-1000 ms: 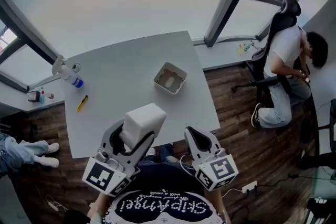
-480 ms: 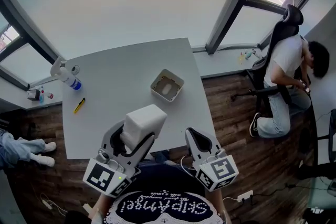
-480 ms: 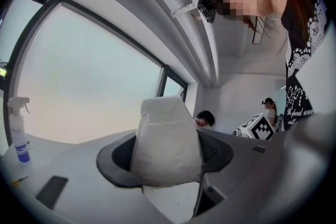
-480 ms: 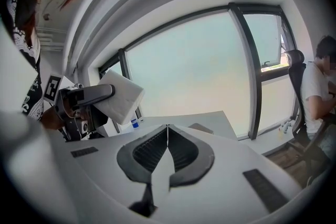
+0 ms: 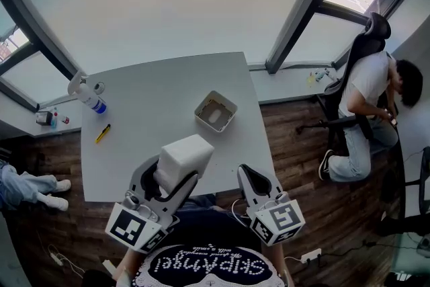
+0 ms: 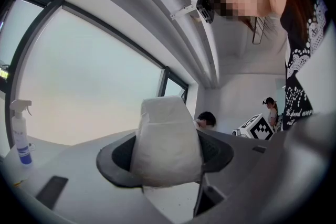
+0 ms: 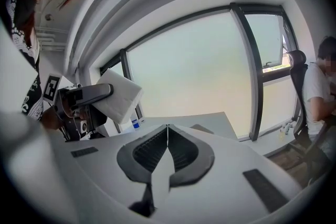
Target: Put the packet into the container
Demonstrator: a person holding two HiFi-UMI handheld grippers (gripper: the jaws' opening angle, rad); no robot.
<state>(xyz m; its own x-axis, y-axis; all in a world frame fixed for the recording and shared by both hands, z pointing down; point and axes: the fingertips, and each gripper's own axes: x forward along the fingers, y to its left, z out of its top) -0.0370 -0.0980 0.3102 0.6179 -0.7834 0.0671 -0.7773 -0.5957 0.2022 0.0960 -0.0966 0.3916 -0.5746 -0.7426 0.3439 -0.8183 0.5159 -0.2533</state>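
Note:
A white packet (image 5: 183, 159) is clamped between the jaws of my left gripper (image 5: 169, 175), held above the table's near edge. In the left gripper view the packet (image 6: 167, 144) fills the space between the jaws of that gripper (image 6: 168, 157). The right gripper view shows the packet (image 7: 116, 97) from the side. The container (image 5: 216, 111), a small square open tub, stands on the white table (image 5: 148, 104) towards its right side, well beyond the packet. My right gripper (image 5: 254, 179) hangs to the right of the left one, its jaws pressed together with nothing between them (image 7: 168, 139).
A spray bottle (image 5: 87, 97) lies at the table's far left corner, with a yellow pen (image 5: 103, 134) near it. A person (image 5: 369, 97) sits in an office chair (image 5: 366, 33) to the right, off the table. Cables lie on the wooden floor.
The view has shifted slightly, so the table and container sit a little lower in the frame. Both grippers and the packet hold the same pose.

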